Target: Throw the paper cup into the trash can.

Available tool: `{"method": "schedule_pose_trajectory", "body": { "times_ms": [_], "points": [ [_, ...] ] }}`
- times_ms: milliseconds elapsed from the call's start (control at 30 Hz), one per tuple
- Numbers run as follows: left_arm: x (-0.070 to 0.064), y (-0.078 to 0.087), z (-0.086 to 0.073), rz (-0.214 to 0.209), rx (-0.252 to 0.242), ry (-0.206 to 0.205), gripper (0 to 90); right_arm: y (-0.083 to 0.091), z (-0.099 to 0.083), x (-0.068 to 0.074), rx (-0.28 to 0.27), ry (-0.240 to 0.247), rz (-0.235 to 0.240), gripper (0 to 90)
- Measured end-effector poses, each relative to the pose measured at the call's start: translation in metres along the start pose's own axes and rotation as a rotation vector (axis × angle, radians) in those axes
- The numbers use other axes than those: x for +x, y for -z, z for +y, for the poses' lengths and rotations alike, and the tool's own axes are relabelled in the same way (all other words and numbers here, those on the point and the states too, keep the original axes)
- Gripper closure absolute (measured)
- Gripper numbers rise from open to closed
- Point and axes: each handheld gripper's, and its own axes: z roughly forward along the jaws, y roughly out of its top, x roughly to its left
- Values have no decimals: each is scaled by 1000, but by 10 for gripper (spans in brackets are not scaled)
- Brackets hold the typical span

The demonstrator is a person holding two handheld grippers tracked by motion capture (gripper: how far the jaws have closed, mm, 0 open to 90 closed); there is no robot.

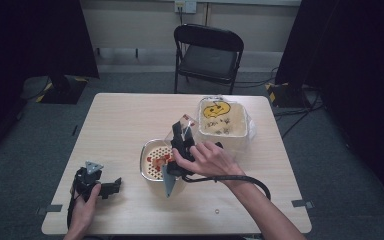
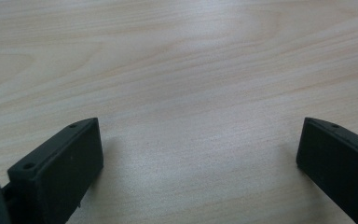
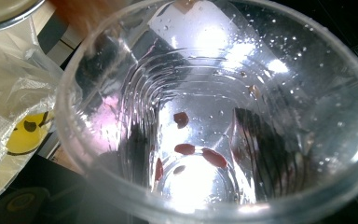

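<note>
Room: dim, grey carpet, dark curtains at both sides, a black folding chair [image 1: 208, 52] behind a pale wood table [image 1: 130, 120].

Right gripper [image 1: 181, 137]: clenched on a clear plastic cup [image 1: 179, 131], held tilted above a metal bowl with a perforated strainer insert [image 1: 155, 158]. The right gripper view looks down inside the cup, where water beads on the wall and a few small red pieces [image 3: 198, 151] cling near the bottom.

Strainer: already holds some red pieces.

Beyond it: a cream bin lined with a clear bag [image 1: 223, 120], a yellow figure printed inside, just beside the cup.

Left gripper [image 1: 111, 187]: released, jaws wide apart, resting on bare table near the front left, well apart from the bowl.

Step in hand, judged: emptying the cup into the strainer. To do it well, keep the rim over the strainer, steepen the tilt slowly, and shake gently so the stuck pieces drop inside, not on the table.
</note>
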Motion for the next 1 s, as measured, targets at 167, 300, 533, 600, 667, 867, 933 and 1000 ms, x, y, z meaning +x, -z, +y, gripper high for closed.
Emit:
{"method": "schedule_pose_trajectory", "body": {
  "times_ms": [167,300,533,600,667,867,933,1000],
  "points": [
    [0,0,0,0,0,0,0,1,-1,-3,-10,-117,34,539],
    [0,0,0,-1,0,0,0,-2,-7,-8,-17,-306,99,540],
    [0,0,0,0,0,0,0,-8,-25,-17,-68,-729,254,546],
    [0,0,0,0,0,0,0,-10,-31,-17,-92,-877,310,546],
    [0,0,0,-1,0,0,0,-11,-36,-16,-109,-1015,348,547],
    [0,0,0,1,0,0,0,-17,-51,-9,-173,-1406,472,547],
    [0,0,0,0,0,0,0,-18,-56,-7,-189,-1515,508,546],
    [0,0,0,0,-1,0,0,-20,-62,-4,-211,-1622,535,546]
  ]
}}
